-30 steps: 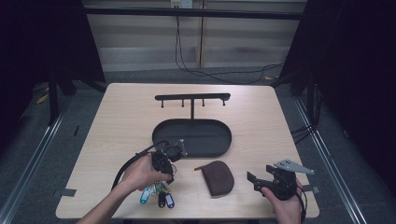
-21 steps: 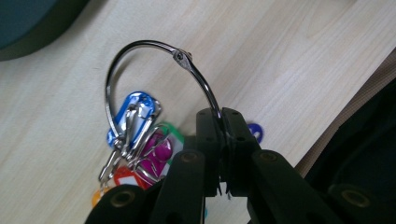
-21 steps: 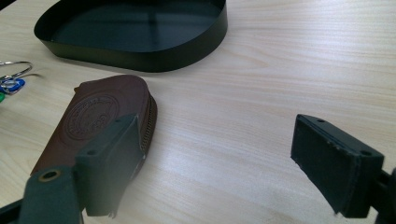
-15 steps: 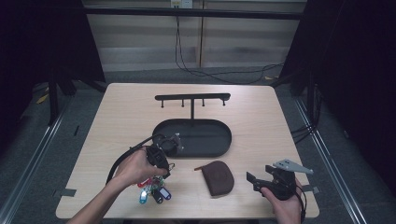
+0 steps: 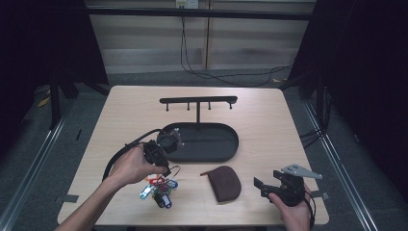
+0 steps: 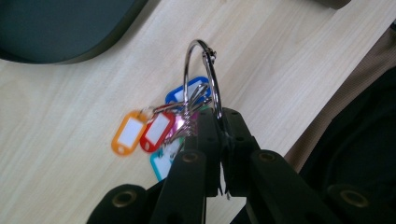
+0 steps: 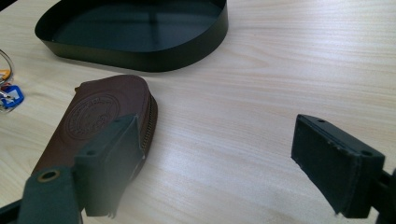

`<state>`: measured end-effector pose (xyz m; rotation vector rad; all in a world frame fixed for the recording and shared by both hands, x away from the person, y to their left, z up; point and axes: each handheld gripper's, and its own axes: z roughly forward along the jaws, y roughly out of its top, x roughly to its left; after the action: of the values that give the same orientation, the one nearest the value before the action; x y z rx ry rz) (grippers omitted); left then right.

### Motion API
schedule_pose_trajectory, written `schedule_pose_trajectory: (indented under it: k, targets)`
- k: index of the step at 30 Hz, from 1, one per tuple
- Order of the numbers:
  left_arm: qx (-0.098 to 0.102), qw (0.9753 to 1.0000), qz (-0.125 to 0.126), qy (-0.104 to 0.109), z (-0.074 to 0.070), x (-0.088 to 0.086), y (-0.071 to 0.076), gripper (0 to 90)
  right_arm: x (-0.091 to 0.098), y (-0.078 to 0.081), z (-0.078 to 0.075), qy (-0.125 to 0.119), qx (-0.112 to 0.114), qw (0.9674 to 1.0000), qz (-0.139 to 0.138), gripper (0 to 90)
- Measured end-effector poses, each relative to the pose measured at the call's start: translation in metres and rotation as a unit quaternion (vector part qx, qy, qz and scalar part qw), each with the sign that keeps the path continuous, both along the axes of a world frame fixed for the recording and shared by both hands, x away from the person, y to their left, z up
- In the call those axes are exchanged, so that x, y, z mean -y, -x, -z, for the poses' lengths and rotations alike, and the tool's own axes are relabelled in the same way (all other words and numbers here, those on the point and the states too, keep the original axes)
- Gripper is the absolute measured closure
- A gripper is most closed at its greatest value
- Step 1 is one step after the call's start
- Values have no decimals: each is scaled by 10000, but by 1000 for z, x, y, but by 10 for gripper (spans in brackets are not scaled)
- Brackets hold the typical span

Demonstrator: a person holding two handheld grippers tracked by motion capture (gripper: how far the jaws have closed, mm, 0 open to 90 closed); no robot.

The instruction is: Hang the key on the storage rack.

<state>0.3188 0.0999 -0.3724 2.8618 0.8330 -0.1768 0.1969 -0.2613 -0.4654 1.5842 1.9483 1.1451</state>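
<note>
- Where the table's point(image 5: 120, 115) near edge runs, the key ring point(image 6: 201, 74) is pinched between the closed jaws of the left gripper point(image 6: 219, 122), its coloured tags point(image 5: 161, 190) hanging down to the tabletop.
- The ring is seen in front of the tray point(image 5: 226, 156), left of the pouch point(image 5: 224, 182).
- The right gripper point(image 7: 217, 154) is held wide and empty, just right of the pouch, low over the wood.

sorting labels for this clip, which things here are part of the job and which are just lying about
In the job:
left gripper
metal key ring with coloured plastic tags

Lying about:
brown leather zip pouch
black oval tray
black hook rack
right gripper, open
</note>
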Motion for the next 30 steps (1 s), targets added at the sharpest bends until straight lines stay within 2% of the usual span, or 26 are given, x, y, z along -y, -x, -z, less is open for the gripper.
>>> schedule_pose_trajectory:
  k: [6,12,17,25,30]
  targets:
    - [25,10000,19,9,-10,0,-2,876,0,0,0,18,29,10000,-32,154]
    - [136,9999,74,49,-27,-2,-3,877,0,0,0,25,24,10000,-44,154]
    - [305,9994,83,128,-41,-5,-3,877,0,1,-1,6,53,10000,-54,147]
    - [372,9991,122,183,-58,-9,-4,877,-1,1,0,43,48,10000,-50,146]
    - [417,9990,94,140,-68,-9,-6,877,-1,1,-1,59,80,9999,-62,143]
